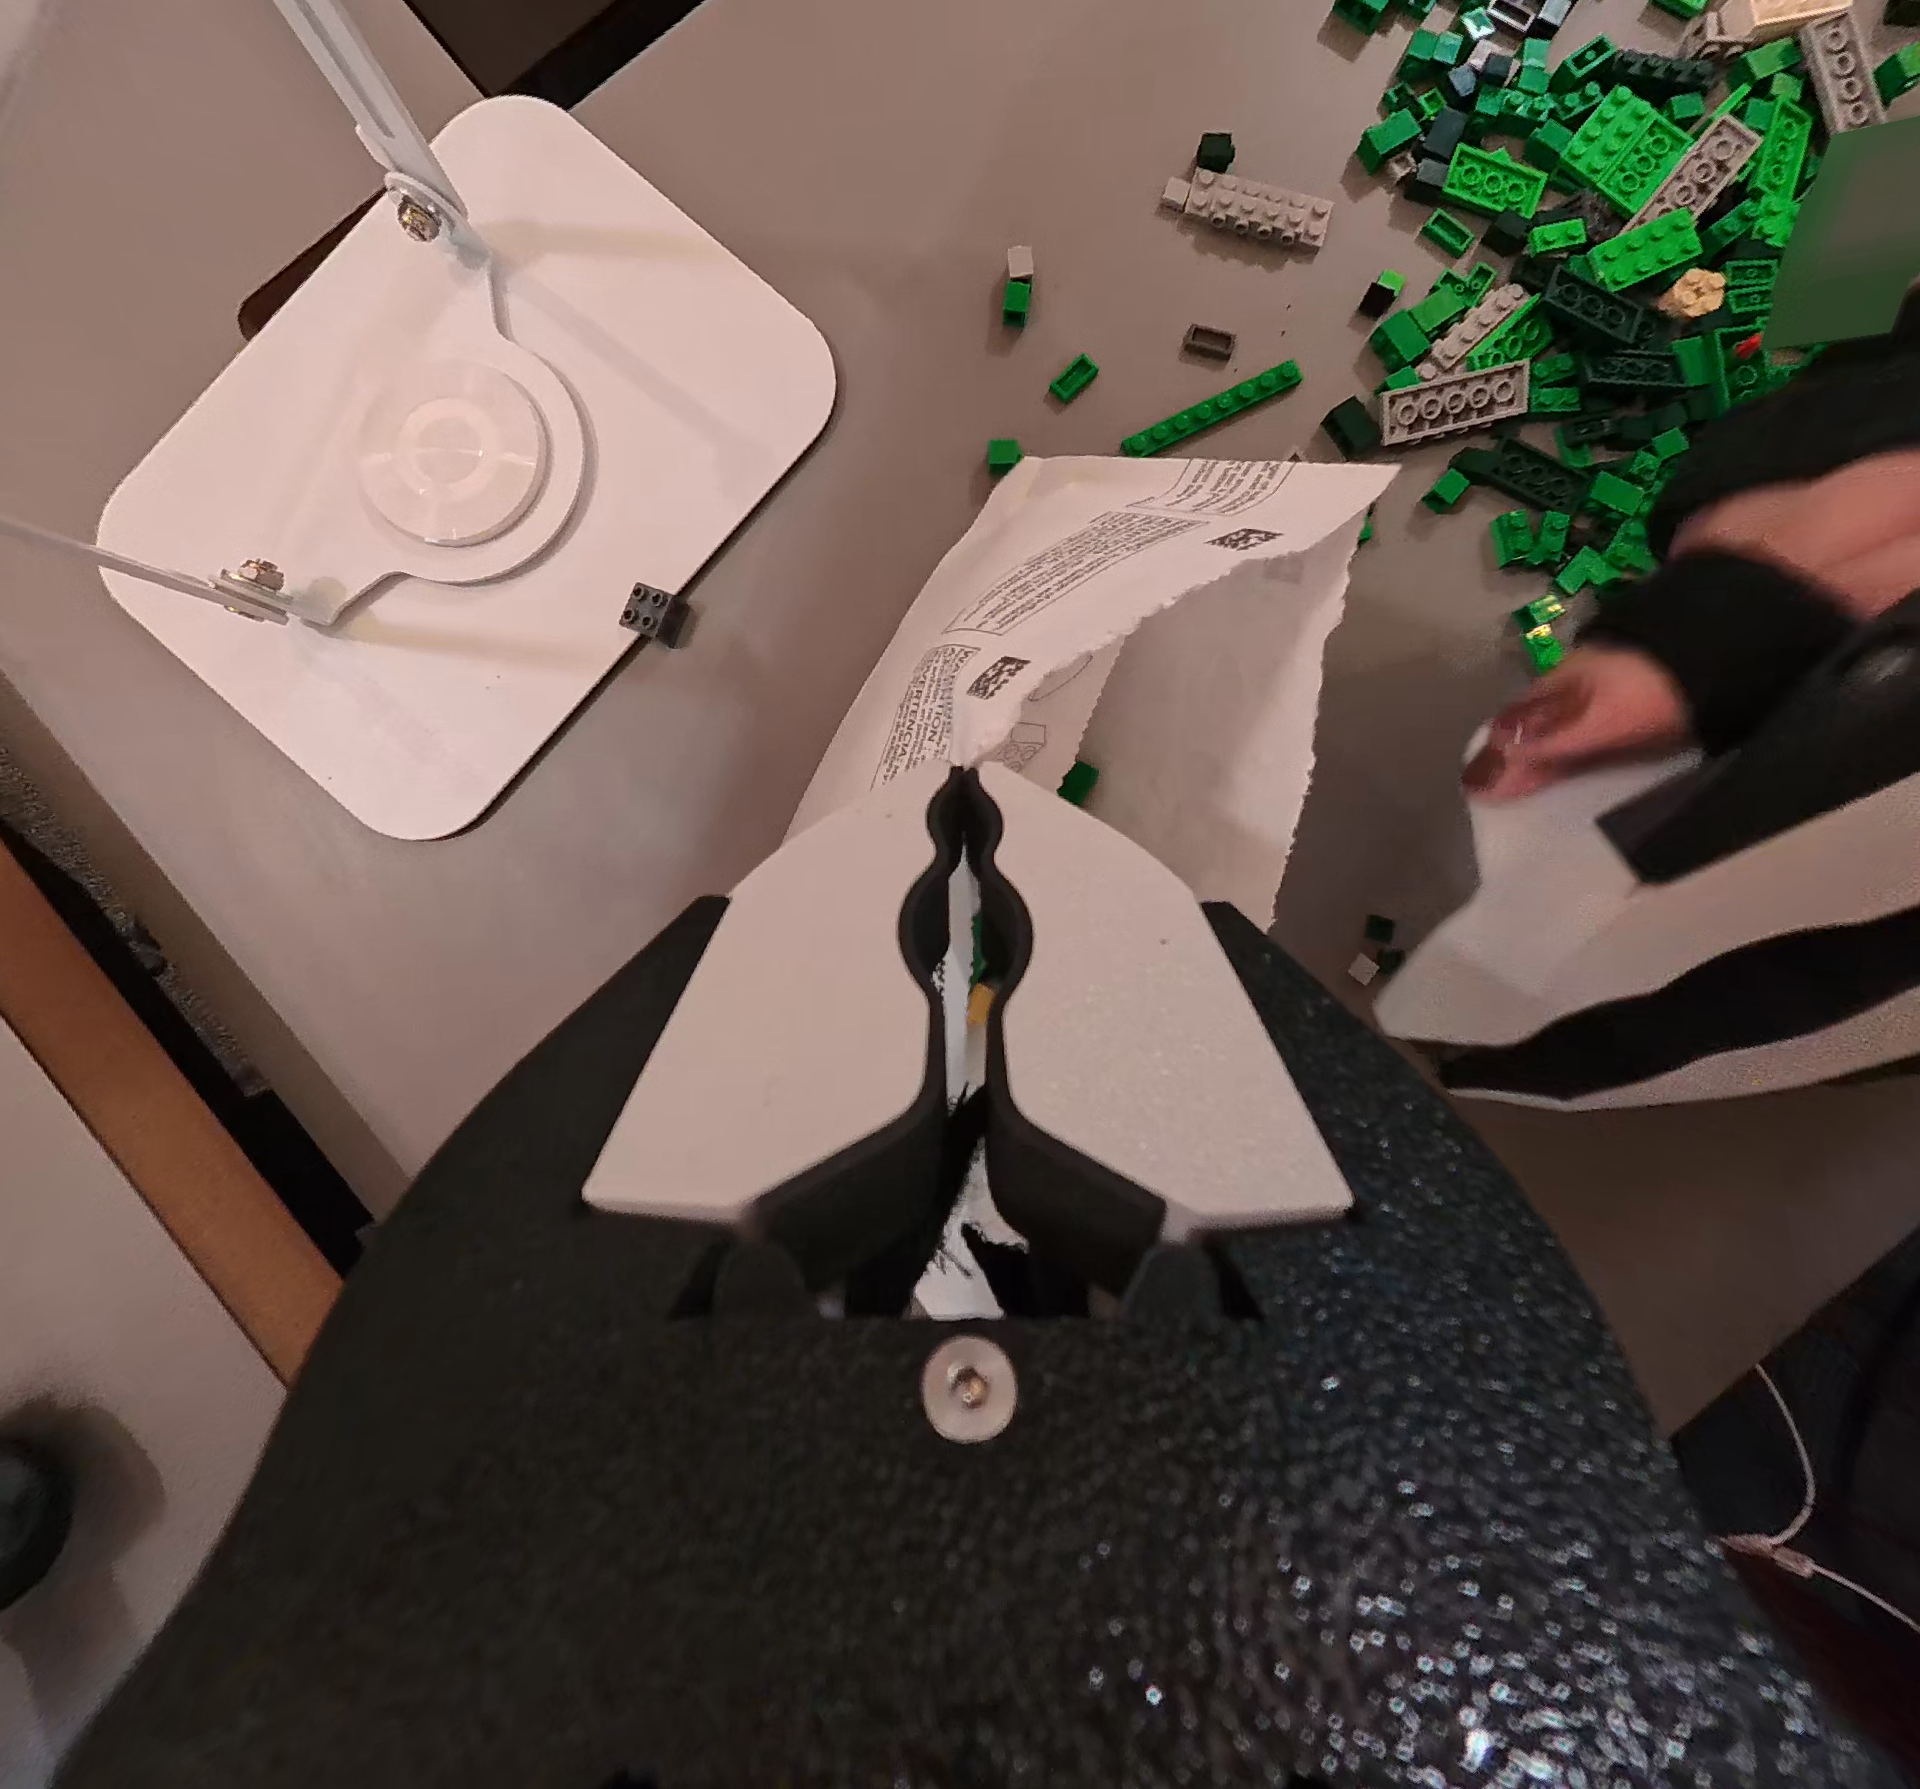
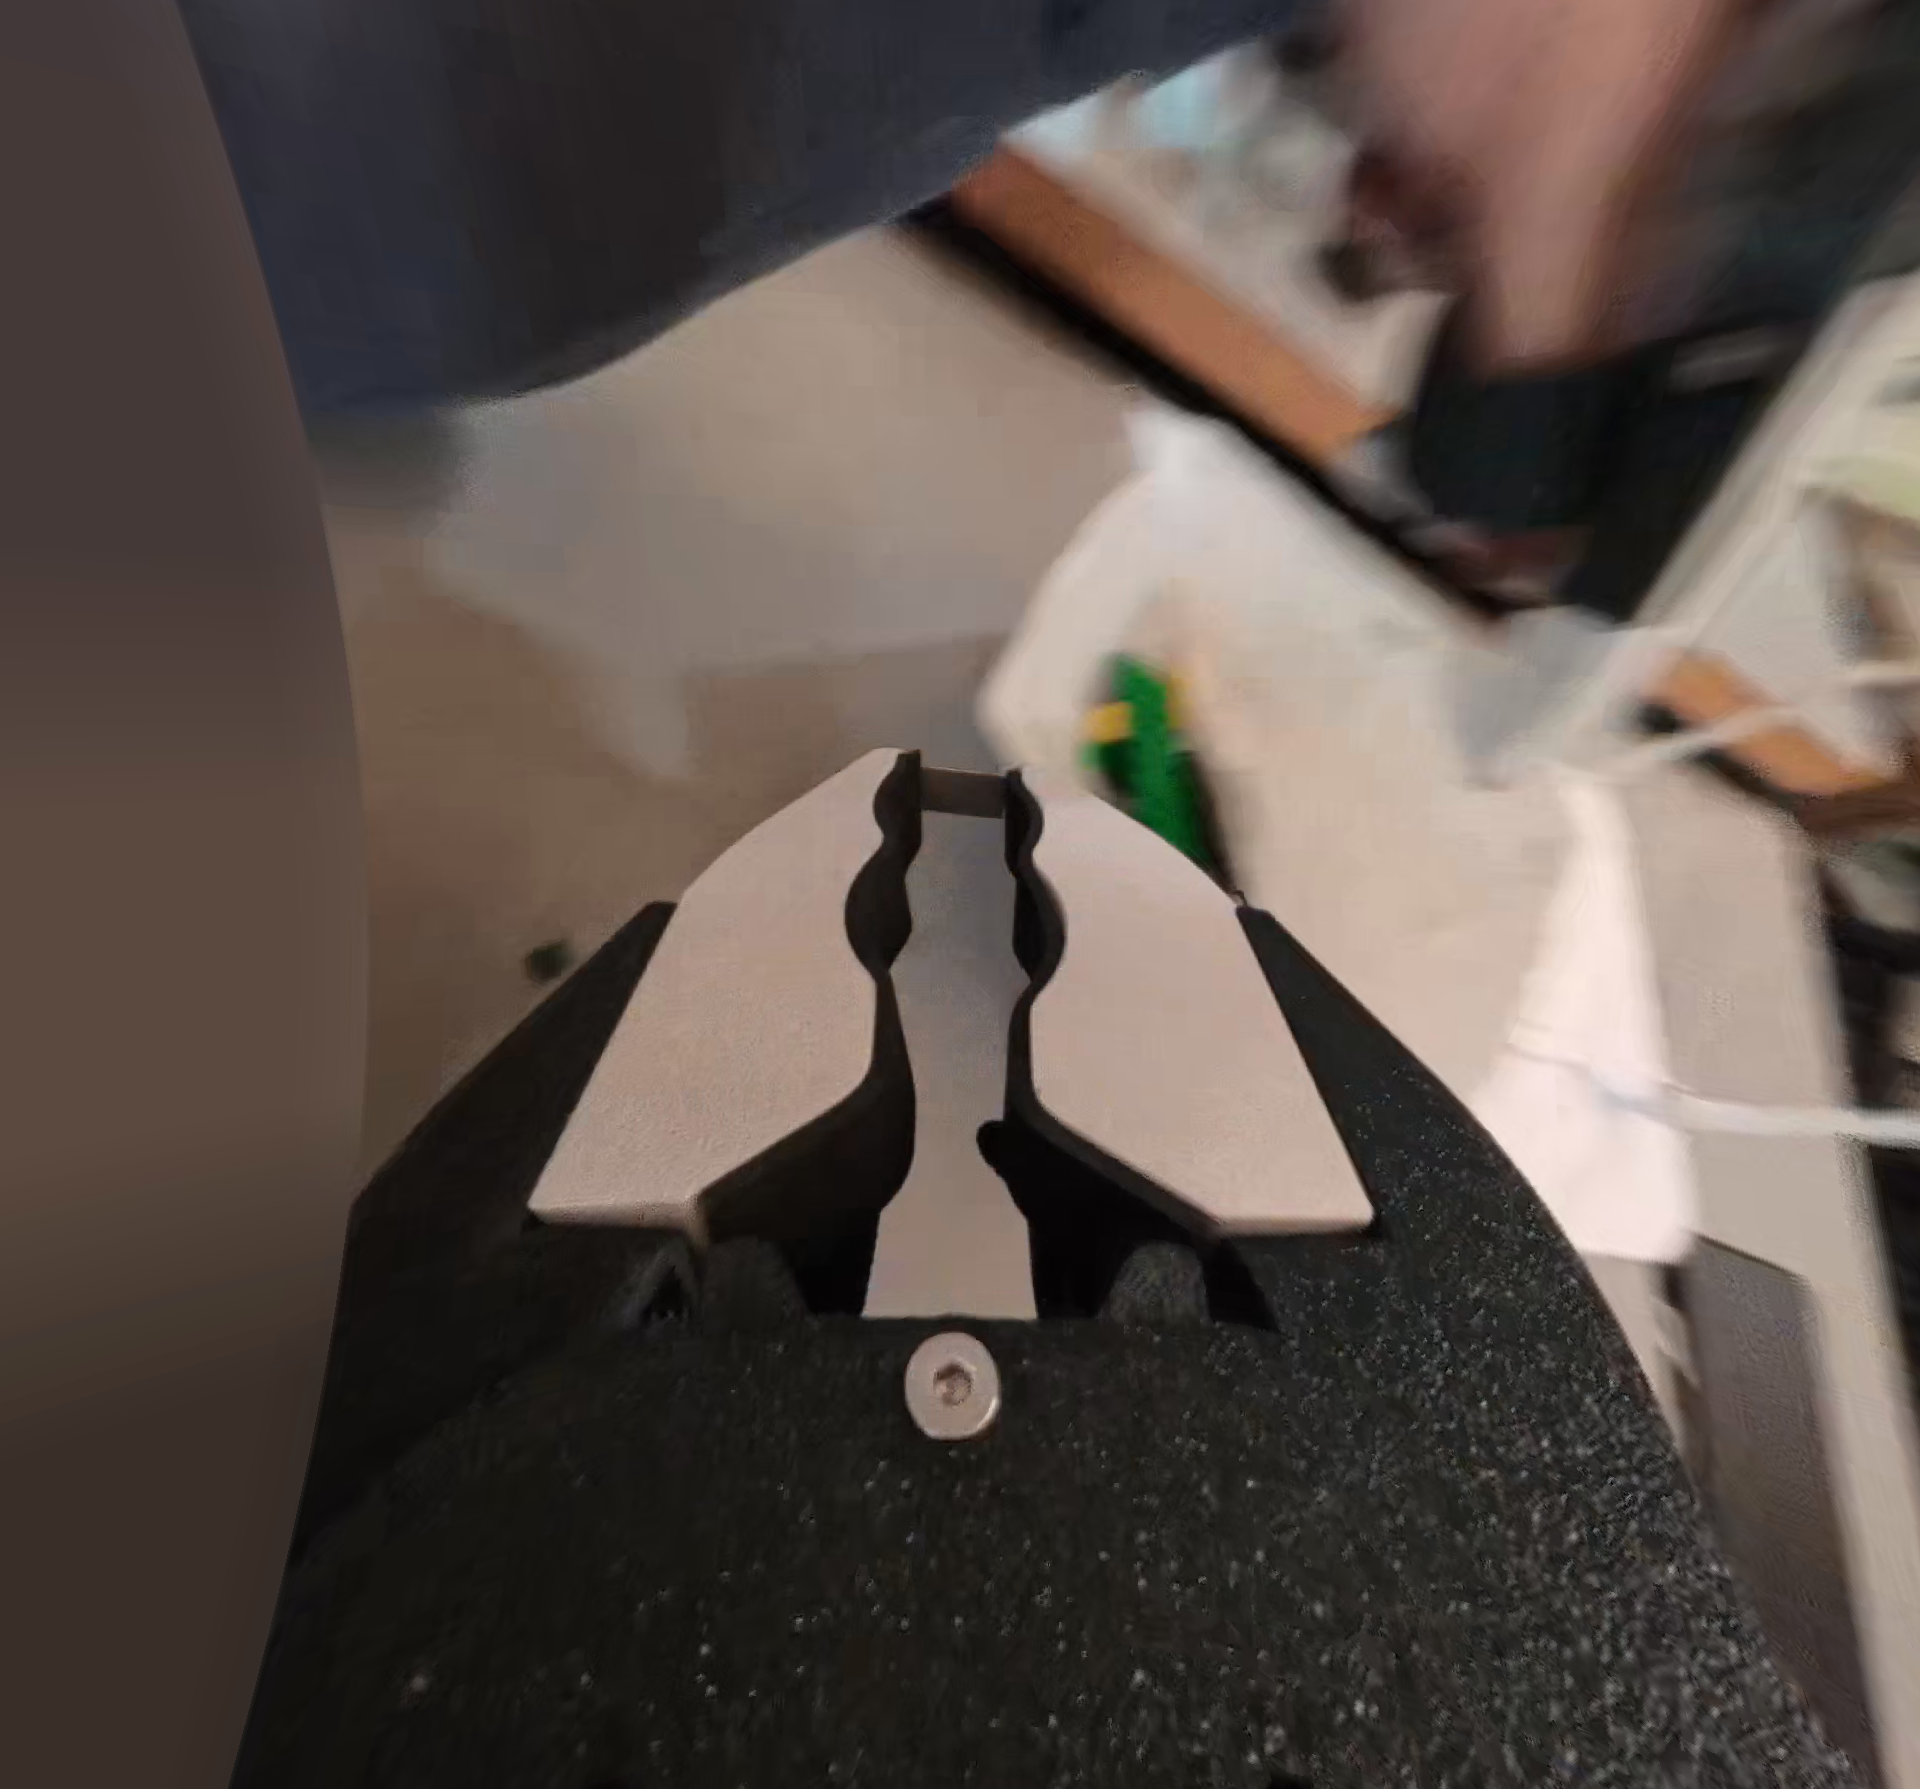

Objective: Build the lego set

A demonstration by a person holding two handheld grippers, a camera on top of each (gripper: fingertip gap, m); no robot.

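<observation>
My left gripper [image 1: 966, 775] is shut on a torn white paper bag [image 1: 1174, 659] and holds it above the grey table [image 1: 831, 129]. Green pieces show inside the bag, between the fingers. A big pile of green, grey and white lego bricks [image 1: 1621, 181] lies at the far right. My right gripper [image 2: 961, 773] is shut on a small dark grey piece [image 2: 961, 794] at its fingertips. The right wrist view is blurred; the bag with green bricks [image 2: 1143, 752] shows to the right of the fingertips. The right gripper also shows in the left wrist view [image 1: 1621, 929], just right of the bag.
A white lamp base [image 1: 468, 461] with thin metal arms stands at the left, a dark grey 2x2 brick [image 1: 655, 612] at its edge. A grey plate [image 1: 1257, 207] and a long green plate [image 1: 1210, 407] lie loose. A person's hand [image 1: 1579, 721] is by the right gripper.
</observation>
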